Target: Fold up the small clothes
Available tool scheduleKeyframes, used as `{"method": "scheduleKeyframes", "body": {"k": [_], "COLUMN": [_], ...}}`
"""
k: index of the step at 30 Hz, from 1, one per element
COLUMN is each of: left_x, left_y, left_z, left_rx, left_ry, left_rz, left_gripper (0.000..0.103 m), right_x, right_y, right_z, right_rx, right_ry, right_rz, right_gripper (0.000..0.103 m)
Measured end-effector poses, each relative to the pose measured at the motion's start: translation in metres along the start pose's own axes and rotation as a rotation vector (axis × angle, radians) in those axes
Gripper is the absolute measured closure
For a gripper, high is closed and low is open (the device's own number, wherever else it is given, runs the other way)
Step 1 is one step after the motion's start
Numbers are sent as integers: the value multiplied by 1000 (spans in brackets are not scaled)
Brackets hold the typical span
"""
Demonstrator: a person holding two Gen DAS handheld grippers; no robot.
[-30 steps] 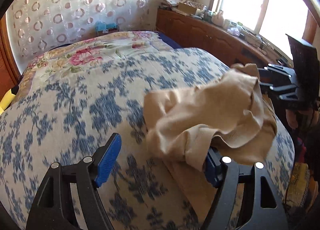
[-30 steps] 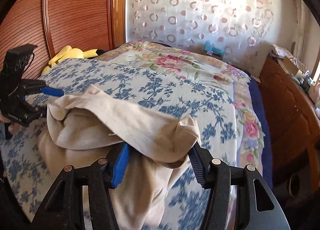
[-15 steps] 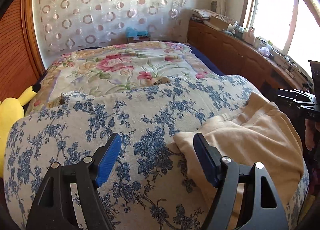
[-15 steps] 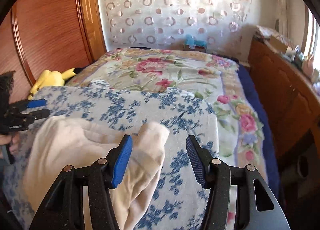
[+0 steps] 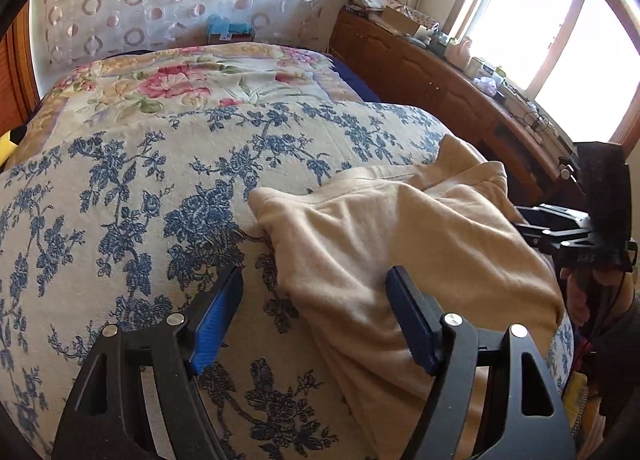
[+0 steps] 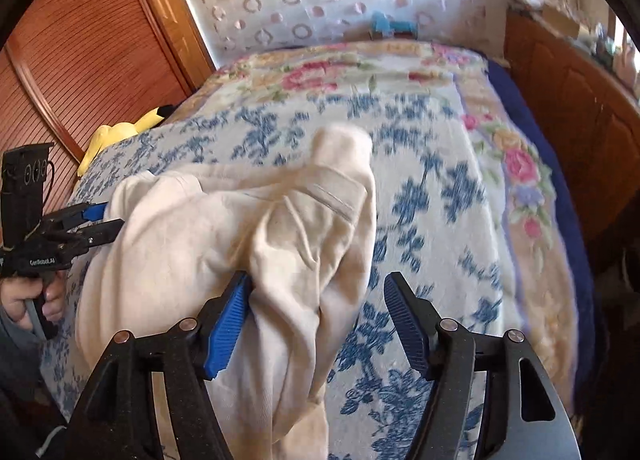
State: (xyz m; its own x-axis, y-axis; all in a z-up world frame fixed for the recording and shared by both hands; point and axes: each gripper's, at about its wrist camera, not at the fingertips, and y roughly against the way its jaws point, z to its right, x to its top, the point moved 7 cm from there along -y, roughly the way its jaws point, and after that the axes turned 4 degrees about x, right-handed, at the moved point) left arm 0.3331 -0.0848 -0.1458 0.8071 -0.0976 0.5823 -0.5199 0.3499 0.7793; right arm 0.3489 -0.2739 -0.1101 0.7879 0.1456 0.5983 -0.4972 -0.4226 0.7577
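Blue-floral bedspread (image 5: 132,196) covers the bed, and the beige garment (image 5: 392,244) is laid crumpled on it. Left gripper (image 5: 314,316) is held spread apart, unloaded, over the garment's edge. Right gripper (image 6: 316,320) is likewise spread, with cloth bunched between its fingers.

Beige garment (image 5: 420,236), soft knit, lies crumpled on the blue-floral bedspread (image 5: 132,196) near its right edge. Loosely folded over itself, with a stitched hem along the upper edge and deep creases across the middle. From the right wrist view the cloth (image 6: 240,236) looks cream, bunched, one rounded corner pointing up the bed.
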Motion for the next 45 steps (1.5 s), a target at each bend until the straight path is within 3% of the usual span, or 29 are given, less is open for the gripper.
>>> {"method": "scheduleKeyframes", "body": {"k": [3,6,7,9,10,11,13,19,23,27,35,40,45], "left_x": [-2,-7,-9,-12,-12,-13,-13,3,-3,-20,-57,-79,-104], "left_y": [1,3,3,2,2,1,2,64,114,156,200,195,178], "left_z": [4,11,13,19,20,23,28,22,-2,-46,-147,-212,-242], "left_rx": [-53,-60,-71,-115,-125,-132,-153,-244,-218,-156,-8,56,78], "left_ry": [18,7,9,24,29,30,30,83,107,166,316,428,499], "left_rz": [-6,-6,-6,-16,-22,-30,-35,93,187,259,336,335,303], "left_gripper": [33,36,41,53,66,73,86,89,89,89,89,89,89], "right_x": [-1,-2,-3,-3,-3,-3,-3,18,49,75,138,174,198], "right_y": [-3,-6,-7,-6,-6,-6,-6,22,39,31,-42,-117,-189], "right_z": [0,-4,-5,-6,-7,-8,-14,-27,-61,-109,-228,-292,-347], "right_rx": [27,38,39,48,70,93,149,176,212,261,350,340,341], "right_ry": [-20,0,5,7,8,13,28,92,173,271,482,590,641], "right_rz": [-9,-15,-17,-18,-17,-20,-23,74,139,152,111,37,-39], "right_gripper": [33,33,33,42,53,73,82,87,88,88,88,88,88]}}
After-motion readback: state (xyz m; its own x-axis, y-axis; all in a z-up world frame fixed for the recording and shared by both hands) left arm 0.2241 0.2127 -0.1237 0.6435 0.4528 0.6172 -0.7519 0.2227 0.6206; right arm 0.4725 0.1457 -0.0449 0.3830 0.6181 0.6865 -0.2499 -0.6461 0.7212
